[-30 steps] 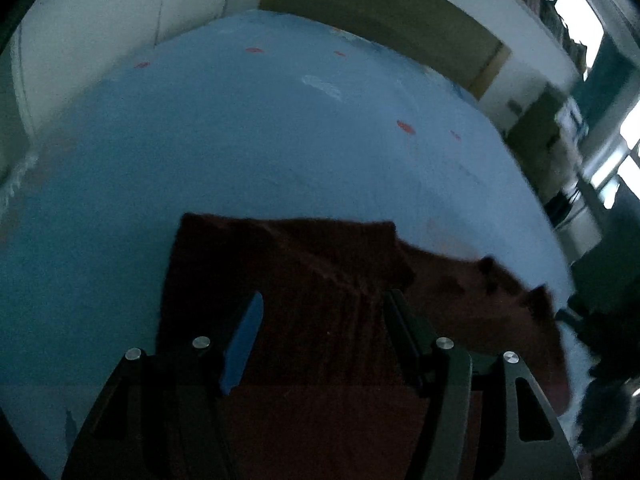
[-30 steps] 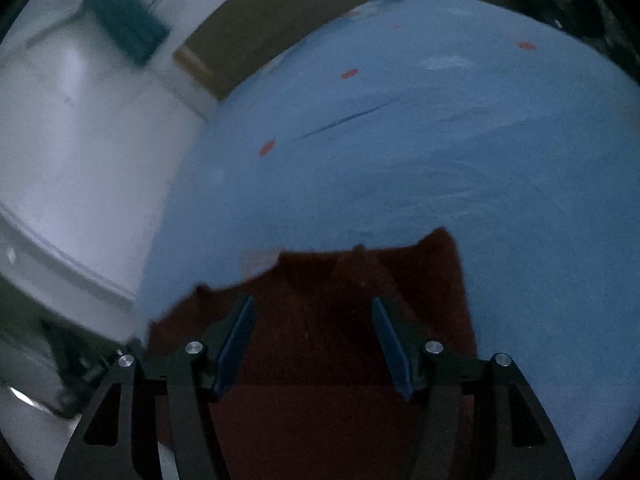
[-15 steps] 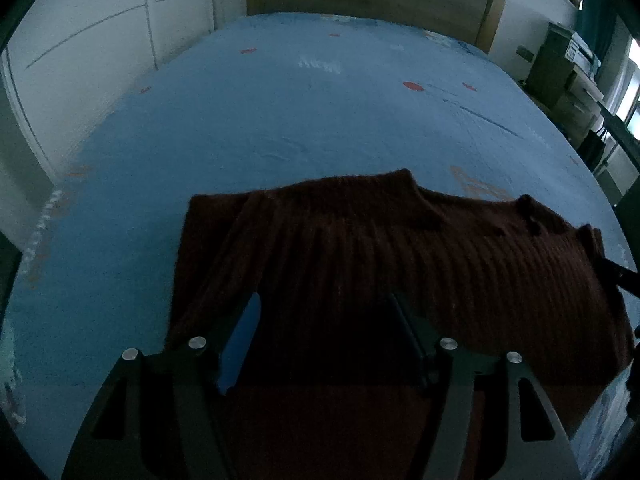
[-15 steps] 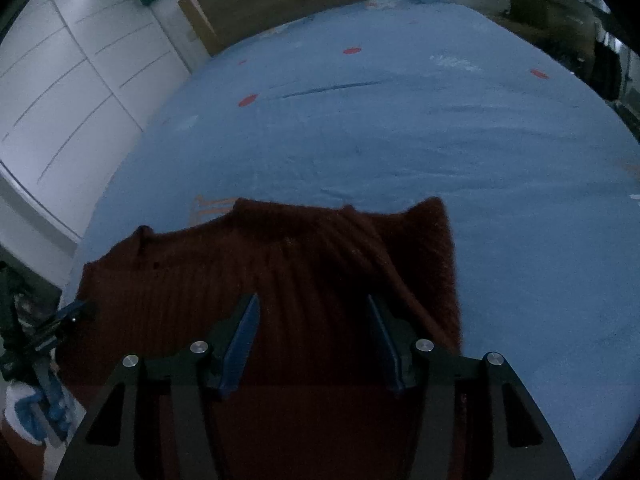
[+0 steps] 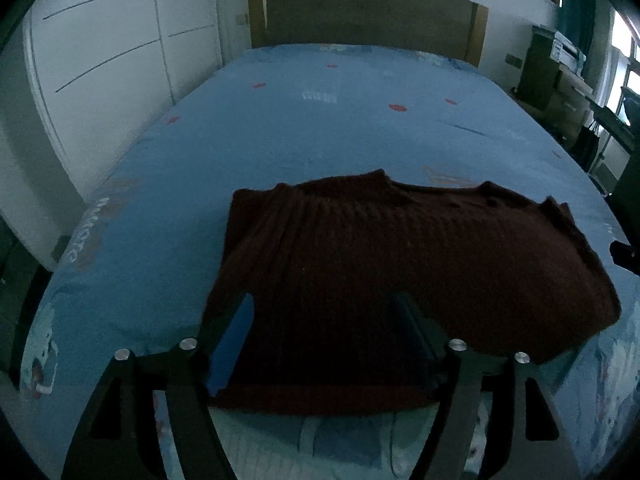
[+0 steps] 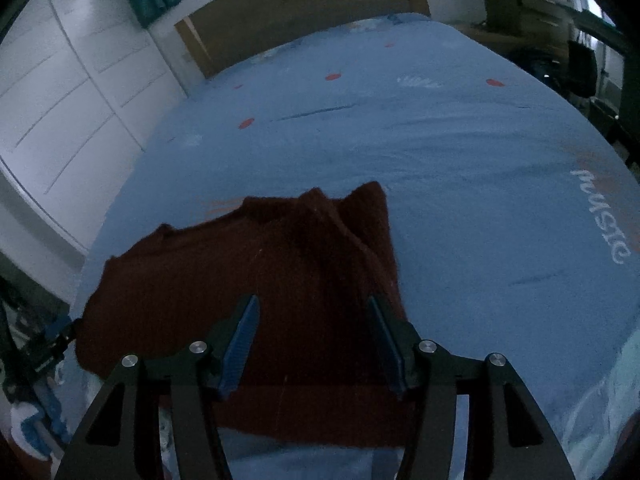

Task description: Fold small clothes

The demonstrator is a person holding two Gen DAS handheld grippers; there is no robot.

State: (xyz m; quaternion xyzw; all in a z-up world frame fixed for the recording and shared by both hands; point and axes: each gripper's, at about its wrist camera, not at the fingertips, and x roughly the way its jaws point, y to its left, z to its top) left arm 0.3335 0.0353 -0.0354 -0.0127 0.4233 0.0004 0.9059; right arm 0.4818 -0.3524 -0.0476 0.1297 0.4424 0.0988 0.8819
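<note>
Dark red knit sweater [image 5: 400,272] flat on blue bedsheet [image 5: 320,128], lower centre. Left gripper [image 5: 324,320] jaws opening, right gripper [image 6: 312,328] jaws opening; neither pinches fabric.

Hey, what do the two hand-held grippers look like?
Both look alike. The left hand-held gripper and the right hand-held gripper each have a black frame with triangular cut-outs, round silver bolts and two tapering fingers faced with ribbed blue pads. No cables, markings or sleeves show.

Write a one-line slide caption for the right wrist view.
Right claw, opening with nothing gripped, above a dark red sweater lying on a blue bedsheet.
</note>
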